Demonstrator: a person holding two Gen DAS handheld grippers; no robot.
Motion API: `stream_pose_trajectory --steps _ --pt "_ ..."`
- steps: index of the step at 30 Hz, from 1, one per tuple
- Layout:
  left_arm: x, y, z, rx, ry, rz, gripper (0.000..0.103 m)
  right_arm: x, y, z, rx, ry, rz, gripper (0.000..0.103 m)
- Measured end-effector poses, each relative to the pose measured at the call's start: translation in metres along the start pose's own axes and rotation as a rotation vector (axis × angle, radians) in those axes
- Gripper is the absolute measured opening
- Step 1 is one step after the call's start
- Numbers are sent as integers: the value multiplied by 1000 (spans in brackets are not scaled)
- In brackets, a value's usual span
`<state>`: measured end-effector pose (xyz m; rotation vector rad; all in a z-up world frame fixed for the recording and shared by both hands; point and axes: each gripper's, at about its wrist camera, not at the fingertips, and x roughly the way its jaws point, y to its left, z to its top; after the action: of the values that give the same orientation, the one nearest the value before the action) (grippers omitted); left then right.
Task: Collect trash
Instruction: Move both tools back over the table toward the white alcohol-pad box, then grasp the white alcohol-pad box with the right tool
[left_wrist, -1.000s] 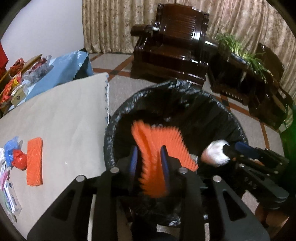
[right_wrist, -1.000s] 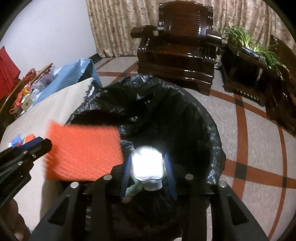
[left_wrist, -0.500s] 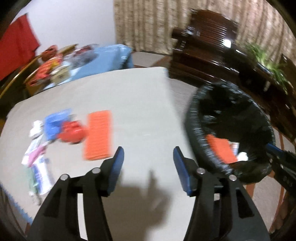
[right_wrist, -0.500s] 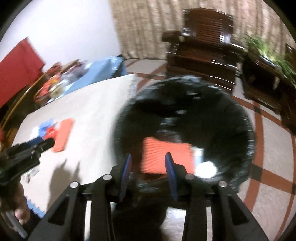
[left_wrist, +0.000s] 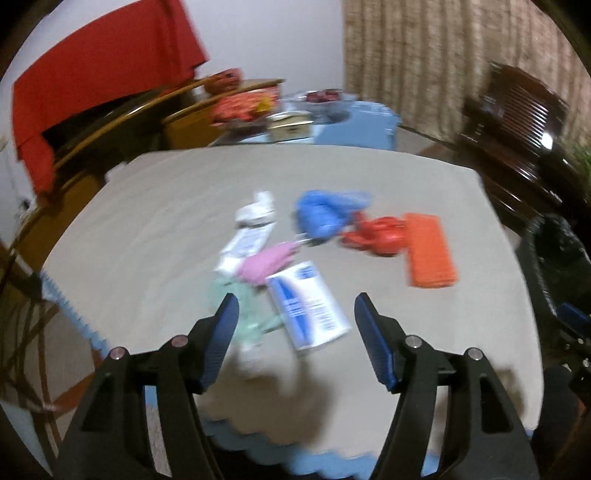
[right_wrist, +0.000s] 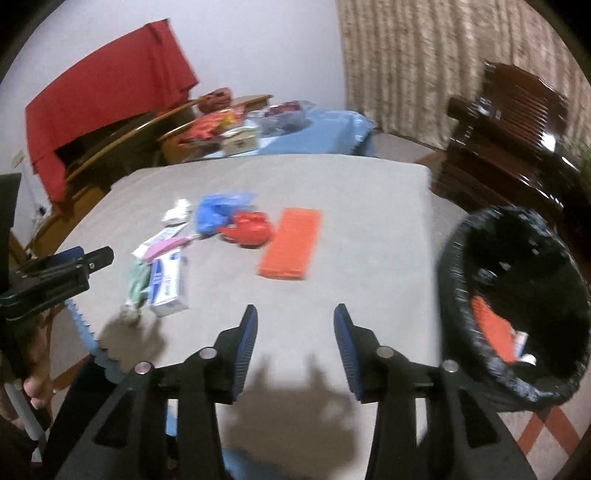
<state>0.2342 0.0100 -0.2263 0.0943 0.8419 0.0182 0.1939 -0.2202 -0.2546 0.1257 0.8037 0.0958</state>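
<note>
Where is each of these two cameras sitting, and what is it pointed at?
Left wrist: rides the left tongs, looking down at the littered table; its own open blue-padded fingers show.
Right wrist: rides the right tongs, facing table and black bin; the left tongs and a hand show.
Shared: orange pad, white box.

Left gripper (left_wrist: 295, 321) hangs over the near edge of the beige table (left_wrist: 155, 229), jaws just opened wide, nothing between them. Beyond the tips, blurred: a white and blue box (left_wrist: 310, 304), a pink wrapper (left_wrist: 266, 264), a white tube (left_wrist: 247, 236), a blue bag (left_wrist: 323, 216), a red crumpled piece (left_wrist: 380, 234), an orange pad (left_wrist: 430, 254) furthest right. Black-lined bin (left_wrist: 554, 258) at right edge. Red cloth (left_wrist: 99, 74) far left.
</note>
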Motion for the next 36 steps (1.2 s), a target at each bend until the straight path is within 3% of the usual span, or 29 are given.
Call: stream_pose_trajectory --steps 4,8,14,16,25,30,36 --pt "-3 43 -8 -52 -5 40 67 14 41 4 -64 0 29 44" --pt "-2 69 -17 -92 -16 61 78 34 79 5 -109 -2 61 46" --pt "11 91 -31 -97 -29 50 85 66 124 1 -161 -4 76 50" --pt "20 98 -36 -98 -22 27 86 77 135 0 -168 -7 73 56" --pt "54 117 -43 -98 -9 -47 87 118 168 -4 -204 8 58 63" --pt "63 125 -45 -95 -1 -55 87 133 176 -5 -214 13 47 69" --pt "75 135 -52 -119 26 -69 87 156 183 -9 -237 58 50 69"
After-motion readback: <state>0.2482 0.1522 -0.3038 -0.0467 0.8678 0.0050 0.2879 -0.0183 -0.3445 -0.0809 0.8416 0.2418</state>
